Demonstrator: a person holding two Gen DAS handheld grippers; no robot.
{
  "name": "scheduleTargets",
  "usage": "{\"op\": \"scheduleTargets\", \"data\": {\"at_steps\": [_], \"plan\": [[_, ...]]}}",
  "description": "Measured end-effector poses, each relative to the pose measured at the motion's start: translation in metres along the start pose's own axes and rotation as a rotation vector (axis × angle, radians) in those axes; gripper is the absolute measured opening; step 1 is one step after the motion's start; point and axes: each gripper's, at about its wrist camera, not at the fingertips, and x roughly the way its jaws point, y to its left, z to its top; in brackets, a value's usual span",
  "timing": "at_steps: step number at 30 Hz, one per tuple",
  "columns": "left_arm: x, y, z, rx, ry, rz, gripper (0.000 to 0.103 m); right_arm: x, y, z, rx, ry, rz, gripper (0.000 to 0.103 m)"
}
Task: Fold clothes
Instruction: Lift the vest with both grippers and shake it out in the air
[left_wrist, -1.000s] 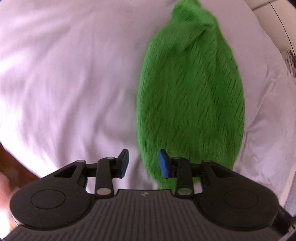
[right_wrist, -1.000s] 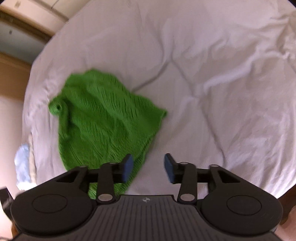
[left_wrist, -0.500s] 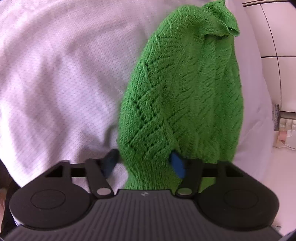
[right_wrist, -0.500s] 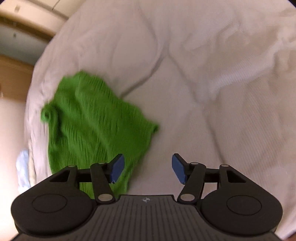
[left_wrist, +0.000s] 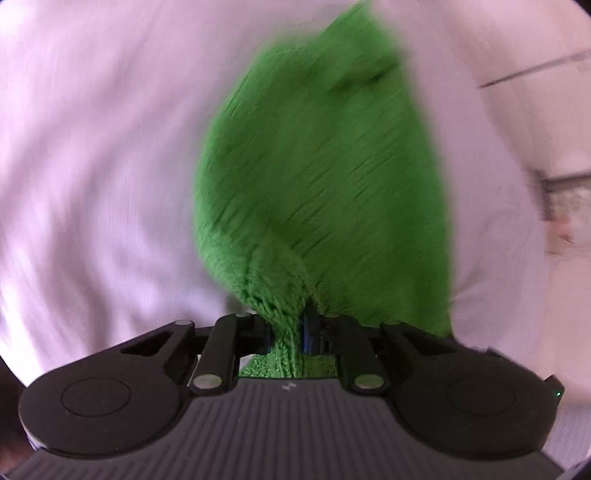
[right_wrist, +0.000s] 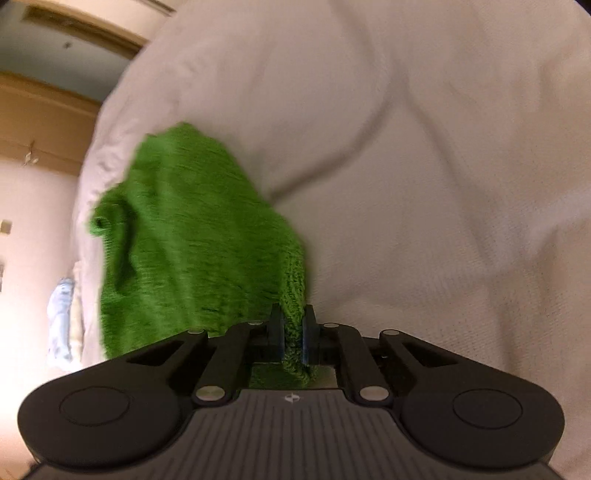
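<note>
A green knitted garment (left_wrist: 325, 177) lies on a white bed sheet (left_wrist: 96, 155). My left gripper (left_wrist: 286, 328) is shut on its near corner, and the knit bunches up between the blue pads. The view is blurred by motion. In the right wrist view the same garment (right_wrist: 192, 243) stretches away to the left. My right gripper (right_wrist: 293, 332) is shut on another near corner of it, with a fold of knit pinched between the fingers. The garment's far end has a rolled opening (right_wrist: 101, 221).
The white sheet (right_wrist: 443, 184) is creased and covers the bed to the right. A wooden frame and wall (right_wrist: 40, 122) lie beyond the bed's far left edge. A pale blue cloth (right_wrist: 61, 317) lies off the bed at left.
Both grippers were open and apart from the garment. Both moved in onto its near edge and shut on the knit, which now bunches and lifts at each grip.
</note>
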Motion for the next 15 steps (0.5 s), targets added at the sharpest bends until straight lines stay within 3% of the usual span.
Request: {"op": "scheduleTargets", "data": {"at_steps": [3,5,9,11,12,13,14,15], "plan": [[-0.051,-0.003,0.014,0.122,-0.073,0.01,0.013,-0.066,-0.009,-0.006,0.07,-0.084,0.055,0.006],[-0.057,0.004,0.01,0.188,-0.05,0.062,0.019,-0.092,-0.022,-0.023,0.116,-0.061,0.075,0.006],[-0.007,0.046,-0.011,0.071,0.09,0.164,0.033,-0.074,-0.04,-0.075,0.17,0.043,0.022,0.008],[0.016,0.074,-0.02,-0.042,0.121,0.178,0.039,-0.051,-0.048,-0.085,0.235,0.072,0.008,0.025],[0.021,0.083,-0.022,-0.095,0.11,0.162,0.04,-0.041,-0.051,-0.088,0.259,0.082,-0.001,0.029],[0.023,0.089,-0.023,-0.137,0.095,0.144,0.041,-0.036,-0.052,-0.09,0.246,0.068,0.004,0.04],[0.024,0.091,-0.023,-0.153,0.087,0.136,0.041,-0.033,-0.05,-0.089,0.237,0.062,-0.002,0.048],[0.024,0.089,-0.024,-0.149,0.087,0.138,0.036,-0.03,-0.048,-0.089,0.228,0.055,-0.008,0.049]]}}
